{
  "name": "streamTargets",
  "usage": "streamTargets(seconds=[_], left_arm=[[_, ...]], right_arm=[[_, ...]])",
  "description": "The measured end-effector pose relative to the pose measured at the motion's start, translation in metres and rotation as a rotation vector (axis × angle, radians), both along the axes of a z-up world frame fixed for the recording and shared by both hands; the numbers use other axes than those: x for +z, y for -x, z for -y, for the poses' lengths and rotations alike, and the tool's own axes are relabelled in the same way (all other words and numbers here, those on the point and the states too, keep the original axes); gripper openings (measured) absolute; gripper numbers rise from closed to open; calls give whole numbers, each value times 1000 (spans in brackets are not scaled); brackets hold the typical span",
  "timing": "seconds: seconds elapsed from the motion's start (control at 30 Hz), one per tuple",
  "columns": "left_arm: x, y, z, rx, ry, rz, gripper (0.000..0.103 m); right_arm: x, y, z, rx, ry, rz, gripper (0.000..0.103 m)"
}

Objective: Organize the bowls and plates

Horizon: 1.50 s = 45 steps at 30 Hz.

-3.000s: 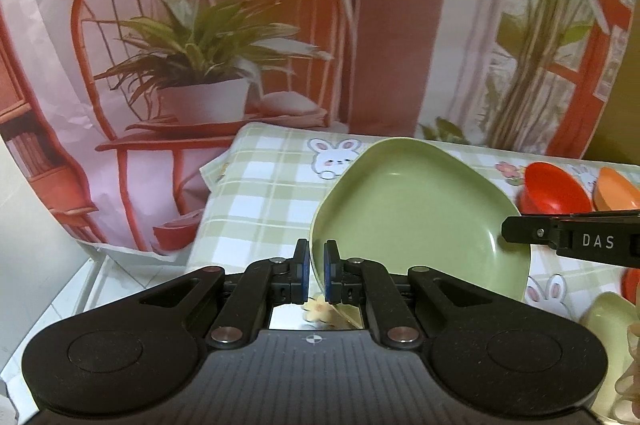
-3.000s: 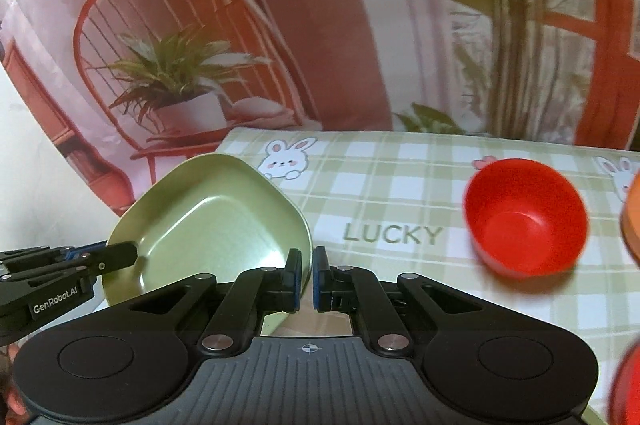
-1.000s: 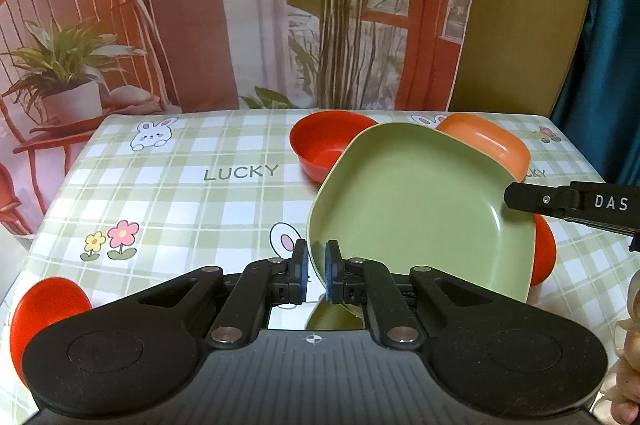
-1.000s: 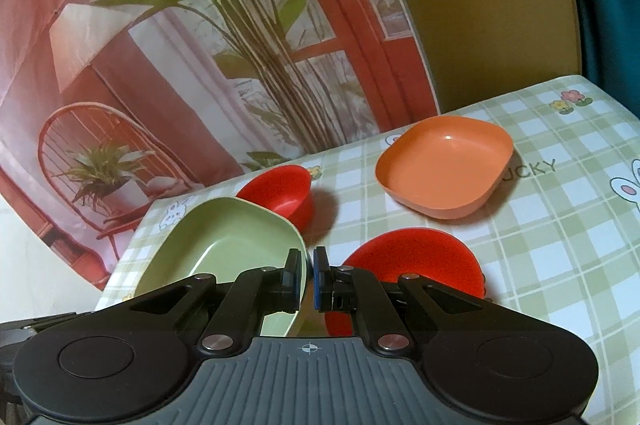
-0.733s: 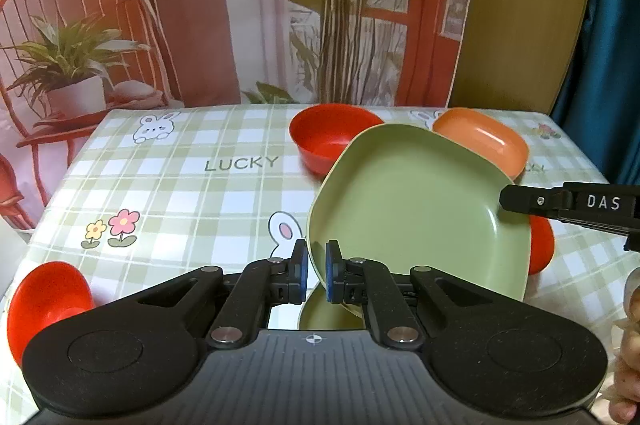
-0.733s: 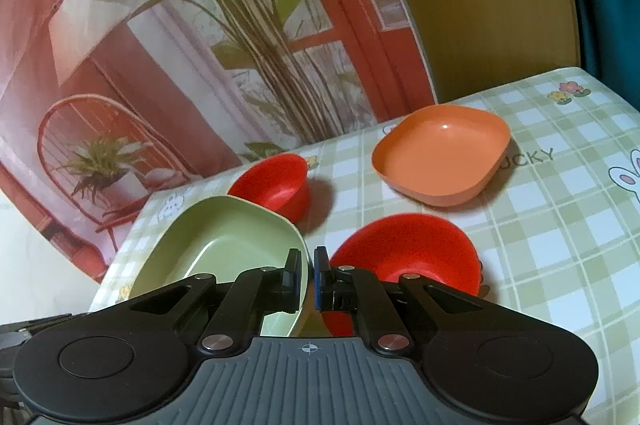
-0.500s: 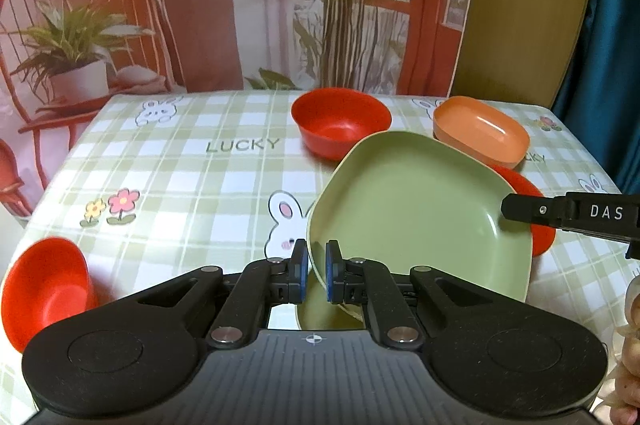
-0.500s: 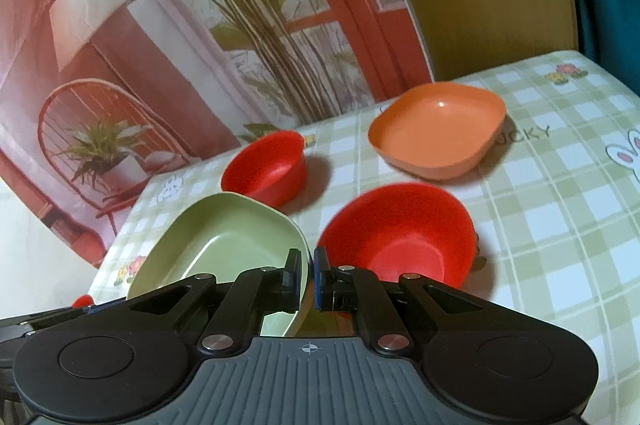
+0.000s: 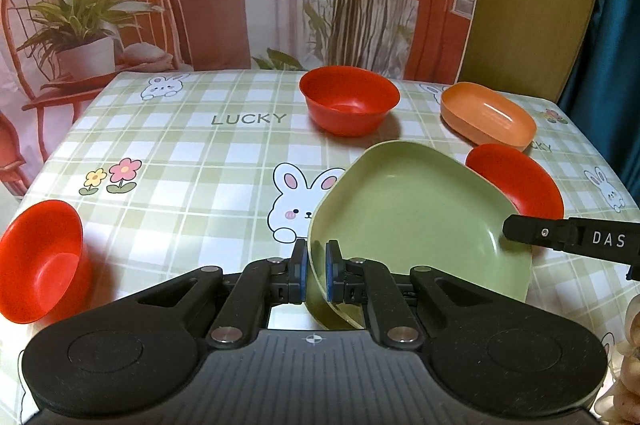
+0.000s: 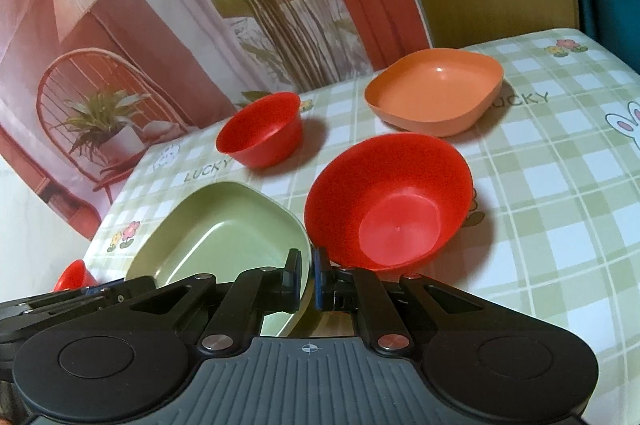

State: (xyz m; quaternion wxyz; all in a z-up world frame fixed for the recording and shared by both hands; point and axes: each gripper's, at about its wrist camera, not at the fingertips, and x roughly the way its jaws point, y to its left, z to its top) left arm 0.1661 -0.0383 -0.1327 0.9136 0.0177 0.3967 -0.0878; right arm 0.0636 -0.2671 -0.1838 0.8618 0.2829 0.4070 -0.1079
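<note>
Currently, status per item:
Left gripper (image 9: 316,275): pointing forward and down at the table, jaws pinching the near-left rim of the green plate (image 9: 416,225); the rim is sitting between the blue pads.
Right gripper (image 10: 306,279): also angling down, jaws pinching the plate's (image 10: 224,237) opposite rim; in the left wrist view its black finger marked "DAS" (image 9: 572,237) is reaching in from the right onto the plate edge.
Green plate: being held by both grippers at two sides, tilting, hanging over the checked tablecloth (image 9: 192,161) near the front right of the table.
Big red bowl (image 10: 390,201): sitting just beside the plate's right edge, partly hidden behind it in the left wrist view (image 9: 520,181).
Orange dish (image 10: 434,93): resting further back, right side.
Small red bowl (image 10: 262,129): standing at the back centre, apart from the others.
Far-left red bowl (image 9: 40,261): sitting at the left table edge.
Hand (image 9: 628,365): only fingers showing at the lower right corner, pose otherwise unclear.
</note>
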Motion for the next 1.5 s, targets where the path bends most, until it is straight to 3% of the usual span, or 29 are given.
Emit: streamTargets(seconds=[1.5], left_arm=[[-17,-3,-3,39,-21,-23,10]], right_arm=[[-9,-1,-7,27,54,-6,11]])
